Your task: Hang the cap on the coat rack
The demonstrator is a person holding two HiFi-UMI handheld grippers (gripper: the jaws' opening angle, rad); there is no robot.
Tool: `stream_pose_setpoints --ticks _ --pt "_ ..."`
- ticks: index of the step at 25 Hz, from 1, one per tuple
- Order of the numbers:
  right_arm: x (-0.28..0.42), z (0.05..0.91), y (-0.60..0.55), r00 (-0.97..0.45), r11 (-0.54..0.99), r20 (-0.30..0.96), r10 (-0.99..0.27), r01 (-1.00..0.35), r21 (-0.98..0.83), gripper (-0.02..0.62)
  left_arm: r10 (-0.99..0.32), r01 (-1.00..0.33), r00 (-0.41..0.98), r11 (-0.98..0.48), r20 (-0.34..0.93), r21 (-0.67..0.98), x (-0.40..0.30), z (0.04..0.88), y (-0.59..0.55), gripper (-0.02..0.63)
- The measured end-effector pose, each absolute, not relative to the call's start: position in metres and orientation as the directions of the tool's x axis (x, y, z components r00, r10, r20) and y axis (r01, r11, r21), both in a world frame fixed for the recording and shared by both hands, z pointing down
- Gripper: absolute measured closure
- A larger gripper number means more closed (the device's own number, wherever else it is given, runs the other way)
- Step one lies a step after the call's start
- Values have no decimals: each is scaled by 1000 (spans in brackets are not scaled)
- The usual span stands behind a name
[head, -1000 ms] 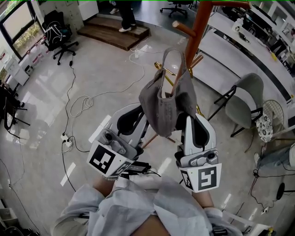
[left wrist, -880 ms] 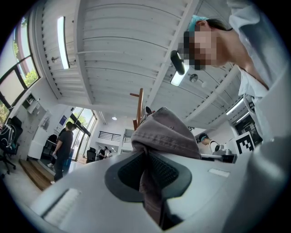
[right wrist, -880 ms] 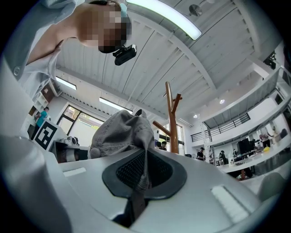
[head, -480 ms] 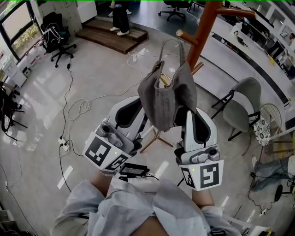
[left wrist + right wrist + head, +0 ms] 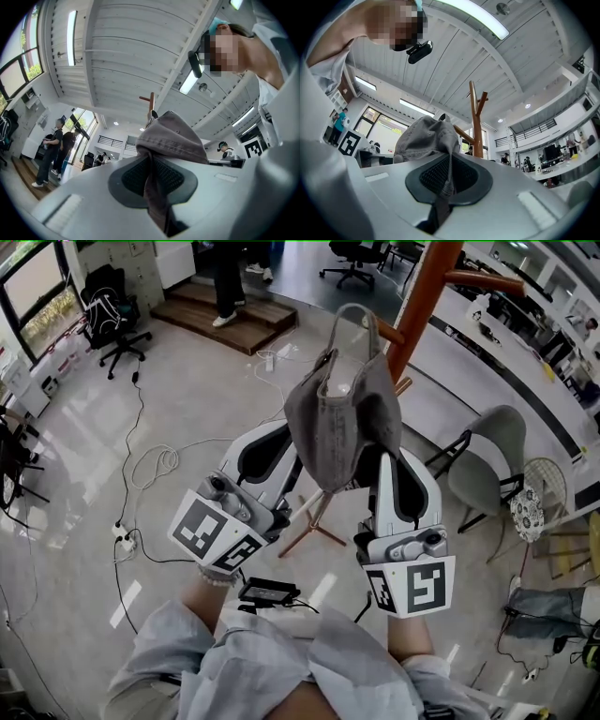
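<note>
I hold a grey cap (image 5: 339, 418) up between both grippers, its back strap loop at the top. My left gripper (image 5: 292, 460) is shut on the cap's left edge, and my right gripper (image 5: 382, 470) is shut on its right edge. The orange-brown coat rack (image 5: 427, 296) rises just behind the cap, and one peg (image 5: 391, 332) sits right beside the strap loop. In the left gripper view the cap (image 5: 171, 136) is pinched in that gripper (image 5: 152, 176), with the rack top (image 5: 151, 101) beyond. The right gripper view shows cap fabric (image 5: 424, 138) clamped in the gripper (image 5: 446, 180) and the rack (image 5: 476, 122) close behind.
The rack's feet (image 5: 309, 521) spread on the floor below my hands. A grey folding chair (image 5: 487, 460) stands to the right, with a long white desk (image 5: 502, 367) behind it. Cables (image 5: 155, 465) and a power strip (image 5: 122, 535) lie at left, near a wooden platform (image 5: 225, 310) and a black office chair (image 5: 117, 320).
Both grippers have carried the cap upward and closer to the rack. The strap loop now sits level with the nearest peg.
</note>
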State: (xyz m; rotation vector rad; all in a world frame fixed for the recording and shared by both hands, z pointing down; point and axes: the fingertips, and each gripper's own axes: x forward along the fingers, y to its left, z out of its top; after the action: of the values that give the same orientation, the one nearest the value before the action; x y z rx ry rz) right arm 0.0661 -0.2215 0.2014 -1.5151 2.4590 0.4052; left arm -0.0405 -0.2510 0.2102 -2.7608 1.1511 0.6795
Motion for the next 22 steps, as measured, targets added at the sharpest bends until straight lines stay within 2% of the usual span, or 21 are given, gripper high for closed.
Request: stream_pose_setpoints --ticks 22 --pt "91 212 -247 -367 360 -286 -885 -930 82 581 -641 -638 658 -753 -395 159 -13 225 -287 575"
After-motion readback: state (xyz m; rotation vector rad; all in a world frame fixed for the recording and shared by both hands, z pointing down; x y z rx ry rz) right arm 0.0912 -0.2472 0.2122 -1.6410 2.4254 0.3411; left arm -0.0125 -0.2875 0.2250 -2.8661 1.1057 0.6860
